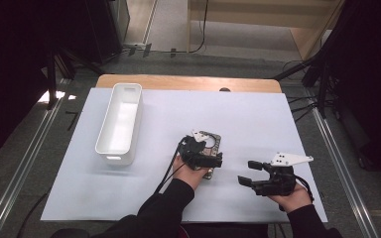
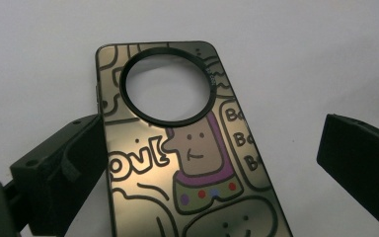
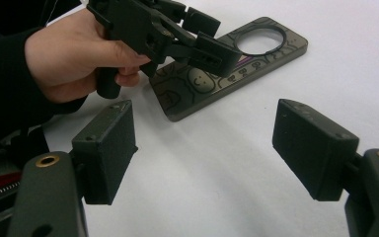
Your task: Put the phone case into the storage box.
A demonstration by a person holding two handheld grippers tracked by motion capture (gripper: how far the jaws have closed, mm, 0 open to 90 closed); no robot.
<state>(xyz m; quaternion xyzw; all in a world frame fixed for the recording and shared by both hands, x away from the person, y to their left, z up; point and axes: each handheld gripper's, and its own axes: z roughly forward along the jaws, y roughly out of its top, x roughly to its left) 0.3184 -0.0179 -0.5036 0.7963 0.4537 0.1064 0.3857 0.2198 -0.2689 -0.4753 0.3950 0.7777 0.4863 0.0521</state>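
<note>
The tabletop (image 1: 258,119) is covered by a white sheet, with a strip of bare wood along its far edge. A long white bin (image 1: 120,123) stands near the left edge, in the far half, its length running from far to near.

The left tool (image 1: 204,157) hangs over the middle of the near half of the tabletop, held in the person's left hand (image 1: 188,171). Its jaws stand wide apart. In the left gripper view one jaw sits just beside the left long edge of the phone case, and the other stands well off its right side; whether the near jaw touches the case I cannot tell. The right tool (image 1: 250,172) is near the near right corner, held in the right hand (image 1: 293,196), jaws wide and holding nothing, over bare white sheet and apart from the case.

The phone case (image 2: 187,163) lies flat on the sheet at the middle of the near half, beneath the left tool. It is dark and glossy with cartoon drawings, and a round black-rimmed camera hole (image 2: 168,88) at its far end shows the white sheet through it.
</note>
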